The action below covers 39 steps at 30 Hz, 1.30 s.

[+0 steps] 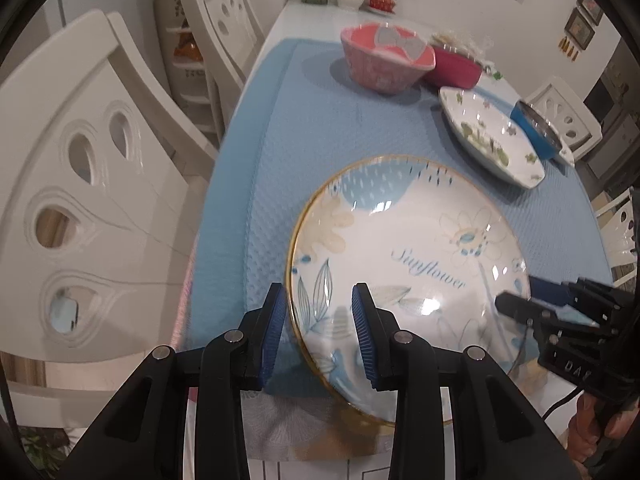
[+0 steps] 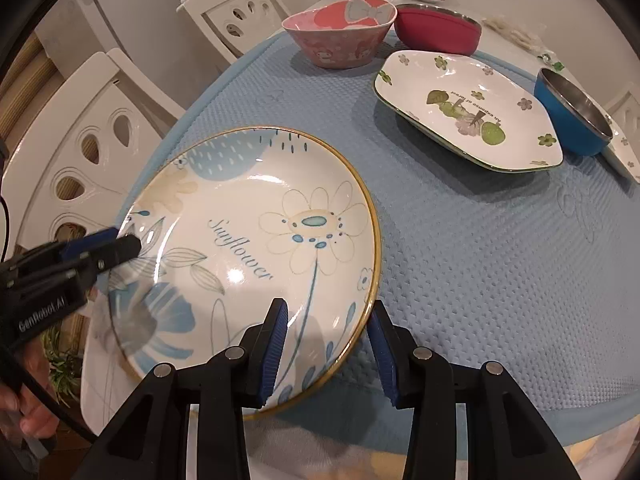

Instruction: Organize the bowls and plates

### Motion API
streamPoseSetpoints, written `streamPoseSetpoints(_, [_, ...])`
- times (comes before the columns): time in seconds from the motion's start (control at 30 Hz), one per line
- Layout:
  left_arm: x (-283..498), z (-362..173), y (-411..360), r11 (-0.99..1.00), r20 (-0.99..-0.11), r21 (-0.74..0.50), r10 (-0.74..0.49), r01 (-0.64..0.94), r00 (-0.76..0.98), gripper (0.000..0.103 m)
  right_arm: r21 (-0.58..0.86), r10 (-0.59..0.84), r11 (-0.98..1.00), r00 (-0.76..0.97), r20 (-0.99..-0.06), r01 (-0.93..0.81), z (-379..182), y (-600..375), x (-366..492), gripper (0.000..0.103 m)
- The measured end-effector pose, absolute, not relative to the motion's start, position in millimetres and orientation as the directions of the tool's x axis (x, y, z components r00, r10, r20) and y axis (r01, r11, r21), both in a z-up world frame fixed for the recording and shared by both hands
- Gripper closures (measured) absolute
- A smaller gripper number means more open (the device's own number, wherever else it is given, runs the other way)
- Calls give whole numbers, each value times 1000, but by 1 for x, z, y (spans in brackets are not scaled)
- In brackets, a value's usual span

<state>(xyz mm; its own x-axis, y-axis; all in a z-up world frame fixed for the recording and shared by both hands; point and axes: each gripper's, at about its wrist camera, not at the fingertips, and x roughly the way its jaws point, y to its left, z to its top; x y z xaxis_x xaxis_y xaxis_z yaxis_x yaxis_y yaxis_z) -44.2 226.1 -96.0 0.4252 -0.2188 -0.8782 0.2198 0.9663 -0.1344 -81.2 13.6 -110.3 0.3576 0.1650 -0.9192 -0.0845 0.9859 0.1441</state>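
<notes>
Risk: we pinch plate (image 2: 256, 256) rim with left gripper (image 1: 320, 332) and right gripper (image 2: 328, 346); uneven lowering could slip it off the table edge.

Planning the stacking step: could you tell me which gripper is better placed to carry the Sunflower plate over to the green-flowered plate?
Probably right: the right gripper holds the Sunflower plate by the rim nearer the green-flowered plate.

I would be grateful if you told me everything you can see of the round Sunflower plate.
The Sunflower plate is round, glossy and ceramic-looking, white with pale blue and cream flowers, the word "Sunflower" and a thin gold rim. It looks empty and intact. It lies over the near edge of the blue mat. The left tongs straddle its rim on one side and the right tongs on the opposite side.
</notes>
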Motion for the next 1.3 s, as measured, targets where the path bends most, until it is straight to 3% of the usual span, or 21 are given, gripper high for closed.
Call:
streamPoseSetpoints(0.33, [-27, -35, 190, 942, -810, -162, -298, 295, 505, 71, 57, 82, 996, 445, -892, -69, -49, -9, -99, 62])
streamPoseSetpoints(0.53, [-12, 6, 150, 906, -745, -236, -401, 352, 532, 66, 3, 14, 1000, 557, -830, -20, 7, -39, -99, 52])
streamPoseSetpoints(0.7, [1, 40, 119, 884, -685, -272, -456, 381, 569, 62, -32, -40, 999, 651, -758, 25, 54, -70, -92, 51])
streamPoseSetpoints(0.77, [4, 50, 111, 880, -669, -282, -466, 383, 579, 61, -14, -46, 999, 694, -719, 52, 74, -88, -89, 48])
streamPoseSetpoints(0.87, [9, 62, 100, 877, -649, -278, -472, 392, 596, 59, 62, -16, 995, 738, -675, 78, 92, -113, -85, 26])
streamPoseSetpoints(1.0, [19, 57, 90, 893, -665, -259, -442, 369, 602, 56, 172, 52, 981, 722, -690, 94, 82, -146, -69, 24])
streamPoseSetpoints(1.07, [27, 44, 85, 903, -693, -261, -422, 341, 585, 45, 200, 66, 973, 683, -728, 119, 65, -159, -60, 24])
streamPoseSetpoints(1.3, [53, -10, 66, 927, -787, -258, -364, 271, 498, 44, 304, 148, 926, 523, -839, 224, -10, -199, -24, 24])
